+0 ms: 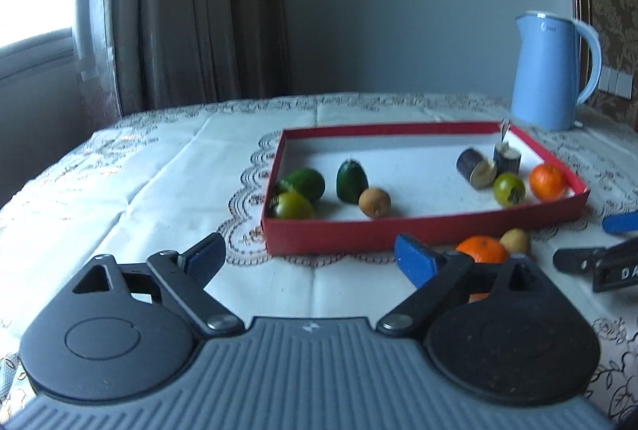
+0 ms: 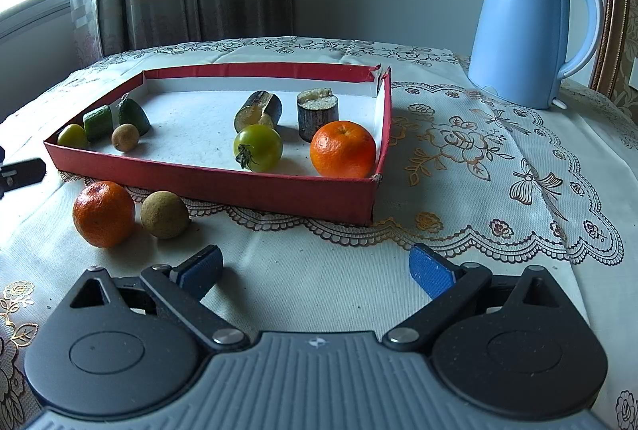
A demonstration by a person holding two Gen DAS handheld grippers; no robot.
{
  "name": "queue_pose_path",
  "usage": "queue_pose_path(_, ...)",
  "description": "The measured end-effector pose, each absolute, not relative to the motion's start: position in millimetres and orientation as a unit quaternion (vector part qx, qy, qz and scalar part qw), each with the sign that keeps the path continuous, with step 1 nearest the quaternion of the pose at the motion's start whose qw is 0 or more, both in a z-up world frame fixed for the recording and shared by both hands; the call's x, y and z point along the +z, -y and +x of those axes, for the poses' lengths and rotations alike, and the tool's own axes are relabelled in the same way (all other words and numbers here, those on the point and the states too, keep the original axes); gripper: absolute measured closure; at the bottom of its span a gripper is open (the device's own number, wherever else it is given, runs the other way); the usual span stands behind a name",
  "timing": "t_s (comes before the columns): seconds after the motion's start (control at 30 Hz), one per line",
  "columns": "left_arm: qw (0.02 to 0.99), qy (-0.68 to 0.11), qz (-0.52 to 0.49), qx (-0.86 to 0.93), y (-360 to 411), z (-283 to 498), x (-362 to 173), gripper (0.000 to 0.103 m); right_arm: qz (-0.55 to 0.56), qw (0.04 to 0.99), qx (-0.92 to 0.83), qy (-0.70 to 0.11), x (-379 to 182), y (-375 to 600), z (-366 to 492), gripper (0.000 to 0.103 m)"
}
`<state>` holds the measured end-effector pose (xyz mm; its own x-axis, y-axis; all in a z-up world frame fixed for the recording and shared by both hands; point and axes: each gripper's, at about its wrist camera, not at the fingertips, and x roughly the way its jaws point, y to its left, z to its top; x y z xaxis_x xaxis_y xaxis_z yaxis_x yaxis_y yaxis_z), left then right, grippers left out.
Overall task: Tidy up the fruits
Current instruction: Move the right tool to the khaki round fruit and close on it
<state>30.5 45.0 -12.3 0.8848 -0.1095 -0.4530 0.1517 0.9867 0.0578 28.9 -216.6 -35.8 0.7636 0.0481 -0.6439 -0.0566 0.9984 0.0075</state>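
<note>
A red tray (image 2: 247, 186) (image 1: 359, 230) on the table holds an orange (image 2: 343, 149), a green tomato (image 2: 258, 147), two sugarcane pieces (image 2: 317, 113), a small brown fruit (image 2: 125, 137), green fruit pieces (image 2: 133, 115) and a second green tomato (image 1: 293, 206). Outside the tray, in front of its near wall, lie an orange (image 2: 103, 213) (image 1: 482, 249) and a brown fruit (image 2: 164, 214) (image 1: 515, 240). My left gripper (image 1: 309, 260) is open and empty before the tray. My right gripper (image 2: 317, 270) is open and empty, right of the loose fruits.
A blue electric kettle (image 2: 526, 27) (image 1: 550, 71) stands at the back right of the table. A lace-patterned cloth (image 2: 478, 158) covers the table. Curtains (image 1: 179, 11) and a window are behind. The right gripper's fingers (image 1: 594, 258) show in the left wrist view.
</note>
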Motion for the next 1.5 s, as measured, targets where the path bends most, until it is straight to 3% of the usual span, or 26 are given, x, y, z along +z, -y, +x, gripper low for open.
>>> queue_pose_path(0.73,0.95,-0.309,0.013,-0.041,-55,56,-31,0.003,-0.058,0.951,0.073,-0.294,-25,185,17,0.004)
queue_pose_path(0.83,0.949,-0.314,0.009,-0.041,-57,57,-32,0.002,-0.055,0.951,0.083,-0.292,-24,180,20,0.012)
queue_pose_path(0.97,0.948,-0.317,0.003,-0.043,-59,58,-33,0.0,-0.063,0.945,0.096,-0.305,-26,173,26,0.03)
queue_pose_path(1.5,0.947,-0.318,0.001,-0.048,-59,58,-33,0.0,-0.092,0.936,0.131,-0.314,-27,143,40,0.05)
